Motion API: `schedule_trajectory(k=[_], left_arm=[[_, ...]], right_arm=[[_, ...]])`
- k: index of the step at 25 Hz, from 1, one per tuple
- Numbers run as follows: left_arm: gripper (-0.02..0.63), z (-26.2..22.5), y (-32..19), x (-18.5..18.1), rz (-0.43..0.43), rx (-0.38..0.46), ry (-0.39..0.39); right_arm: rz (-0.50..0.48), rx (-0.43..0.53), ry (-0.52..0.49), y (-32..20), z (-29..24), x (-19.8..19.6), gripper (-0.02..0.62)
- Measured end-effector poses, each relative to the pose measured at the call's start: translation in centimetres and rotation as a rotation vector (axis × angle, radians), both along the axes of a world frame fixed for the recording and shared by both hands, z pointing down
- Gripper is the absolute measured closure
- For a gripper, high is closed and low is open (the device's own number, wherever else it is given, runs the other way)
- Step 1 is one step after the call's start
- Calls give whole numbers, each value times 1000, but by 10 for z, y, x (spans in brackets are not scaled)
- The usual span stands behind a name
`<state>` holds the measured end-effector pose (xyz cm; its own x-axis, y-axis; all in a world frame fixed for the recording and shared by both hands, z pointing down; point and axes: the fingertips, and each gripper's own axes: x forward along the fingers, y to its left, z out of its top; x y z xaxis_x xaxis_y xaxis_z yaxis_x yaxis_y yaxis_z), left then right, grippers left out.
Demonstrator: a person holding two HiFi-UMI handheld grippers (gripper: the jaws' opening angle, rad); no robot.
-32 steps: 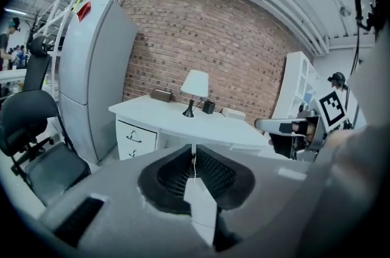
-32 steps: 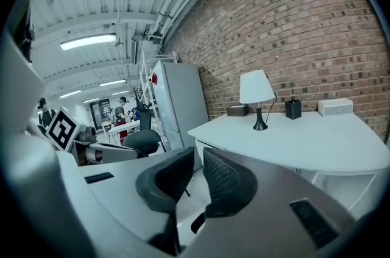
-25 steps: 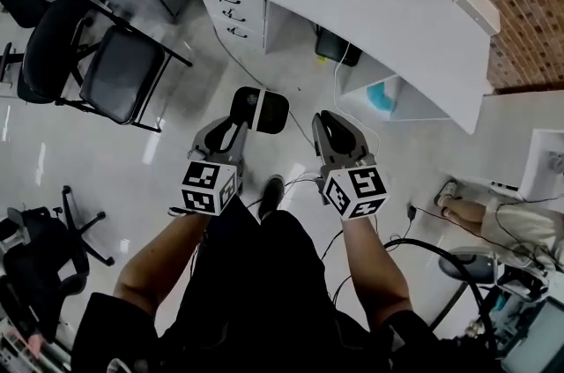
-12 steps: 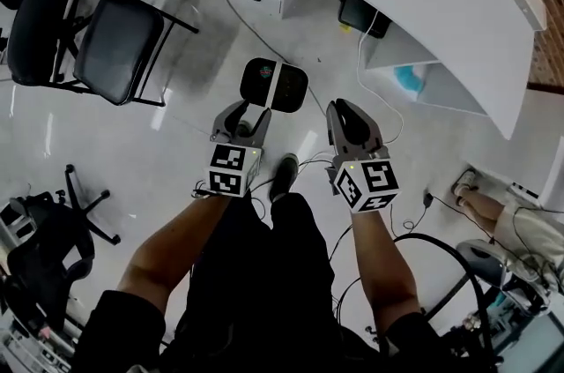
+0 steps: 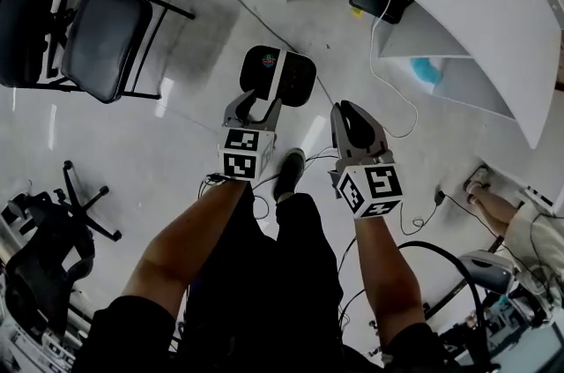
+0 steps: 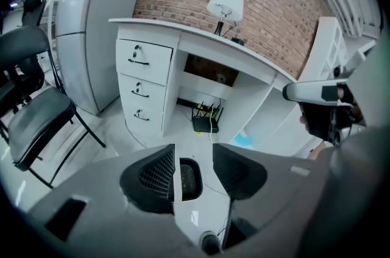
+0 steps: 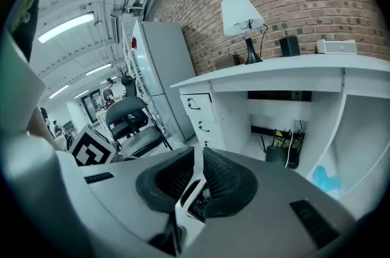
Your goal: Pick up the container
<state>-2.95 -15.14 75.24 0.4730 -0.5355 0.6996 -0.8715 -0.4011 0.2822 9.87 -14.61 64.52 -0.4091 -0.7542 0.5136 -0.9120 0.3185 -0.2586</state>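
Claws first: the left claw (image 5: 258,102) is held wide just short of the container (image 5: 291,80), jaws just opened, nothing caught between them yet. That container is laid flat on the floor (image 5: 176,160); it's judged light, thin and kinda bendy, so its near rim should be pinched gently. Then the right claw (image 5: 348,111), just right of the container, is closed up and empty.

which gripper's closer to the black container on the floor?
Left. Left gripper, jaws just opening and empty, hangs above the container's near edge; right gripper sits off to its right, farther back.
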Motion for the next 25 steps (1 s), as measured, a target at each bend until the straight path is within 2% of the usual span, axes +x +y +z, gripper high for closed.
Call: schedule_trajectory(k=[7,11,15,18,21,25], left_arm=[[410,62,-11,9,12,-27,-47],[402,99,-10,12,-25,-68,-57],[397,139,-15,15,-52,-48,-67],[396,163,-22,19,-49,-40,-94],[394,183,-23,20,-33,-86,-132],[393,208,-27,22,-18,-103,-159]], right_arm=[[-6,-26,3,-1,52,4,586],[5,-33,5,-3,77,5,586],[-10,-44,-6,0,100,1,586],[-6,-44,12,5,114,2,586],[9,-45,13,12,125,1,586],[17,-55,-4,21,142,2,578]])
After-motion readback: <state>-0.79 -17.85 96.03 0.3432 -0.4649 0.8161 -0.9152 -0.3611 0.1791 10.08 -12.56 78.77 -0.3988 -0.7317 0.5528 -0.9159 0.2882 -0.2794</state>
